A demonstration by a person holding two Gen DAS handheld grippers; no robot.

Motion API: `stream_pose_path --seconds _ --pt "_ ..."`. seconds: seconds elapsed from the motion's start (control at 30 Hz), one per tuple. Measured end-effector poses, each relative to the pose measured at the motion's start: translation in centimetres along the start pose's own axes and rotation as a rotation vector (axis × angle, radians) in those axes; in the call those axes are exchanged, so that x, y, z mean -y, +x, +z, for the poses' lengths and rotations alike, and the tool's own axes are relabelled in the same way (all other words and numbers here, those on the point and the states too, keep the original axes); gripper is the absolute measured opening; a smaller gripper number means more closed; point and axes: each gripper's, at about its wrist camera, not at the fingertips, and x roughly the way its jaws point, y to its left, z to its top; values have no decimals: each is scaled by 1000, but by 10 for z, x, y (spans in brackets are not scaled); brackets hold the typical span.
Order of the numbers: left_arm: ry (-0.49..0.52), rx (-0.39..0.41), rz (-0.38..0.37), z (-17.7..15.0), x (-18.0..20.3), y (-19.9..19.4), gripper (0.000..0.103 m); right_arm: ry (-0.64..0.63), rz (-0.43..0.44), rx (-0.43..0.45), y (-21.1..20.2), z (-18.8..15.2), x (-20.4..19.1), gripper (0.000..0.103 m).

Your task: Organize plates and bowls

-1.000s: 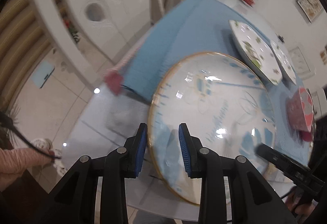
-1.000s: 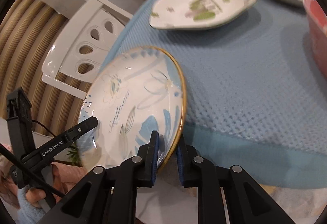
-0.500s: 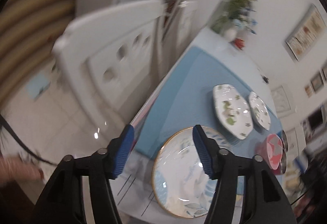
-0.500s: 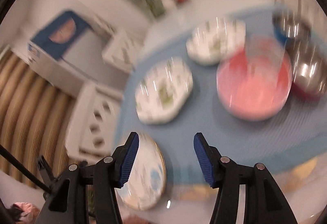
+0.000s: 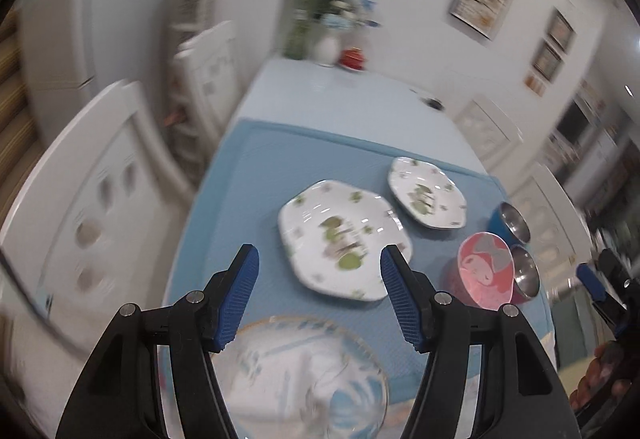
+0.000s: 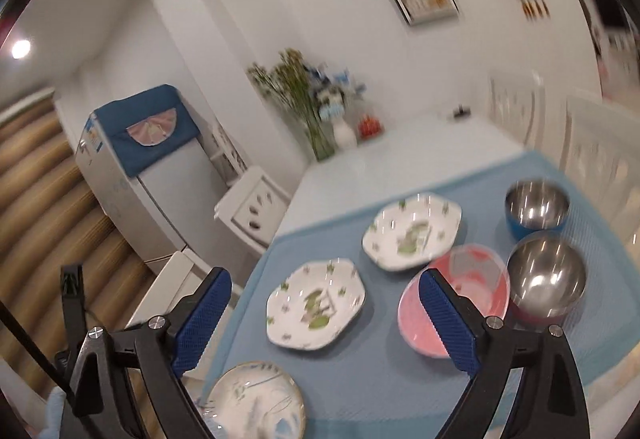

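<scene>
A gold-rimmed plate with blue flowers (image 5: 304, 379) (image 6: 256, 399) lies flat at the near edge of the blue mat (image 5: 260, 167) (image 6: 360, 379). Beyond it sit two white floral plates (image 5: 340, 239) (image 5: 428, 193), a pink bowl (image 5: 486, 275) (image 6: 452, 303) and two steel bowls (image 6: 536, 207) (image 6: 546, 275). My left gripper (image 5: 320, 259) hovers open above the table, nothing between its fingers. My right gripper (image 6: 324, 279) is also raised, its jaws opening wide and empty.
White chairs (image 5: 100, 207) (image 6: 256, 207) stand along the table's left side and more at the right (image 6: 592, 143). A vase of flowers (image 5: 326, 43) and a small red object (image 5: 352, 59) sit at the far end. A fridge (image 6: 160, 175) stands behind.
Both grippers have let go of the blue-flowered plate, opened, and risen away from the table. The plate now lies flat below them.
</scene>
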Motion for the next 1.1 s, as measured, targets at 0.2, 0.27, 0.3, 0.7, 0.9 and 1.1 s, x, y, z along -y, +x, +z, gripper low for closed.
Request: stream_pose_path --seconds 0.2,0.27,0.3,0.7,0.9,1.1 --pt "18 -158 -21 32 -6 87 61 -4 -22 -111 34 -17 2 94" --pt "7 -205 -22 31 -12 113 61 16 -4 -169 60 -22 3 94" --pt "12 -234 -22 30 -16 127 61 32 13 -202 77 -25 2 94" --pt "103 -435 -35 21 -33 206 61 122 -101 -421 245 -71 21 75" --pt "127 -472 -61 15 -27 230 59 89 -162 -431 267 -75 28 75" --pt "163 -451 -58 15 -23 240 59 96 -171 -441 276 -81 35 75"
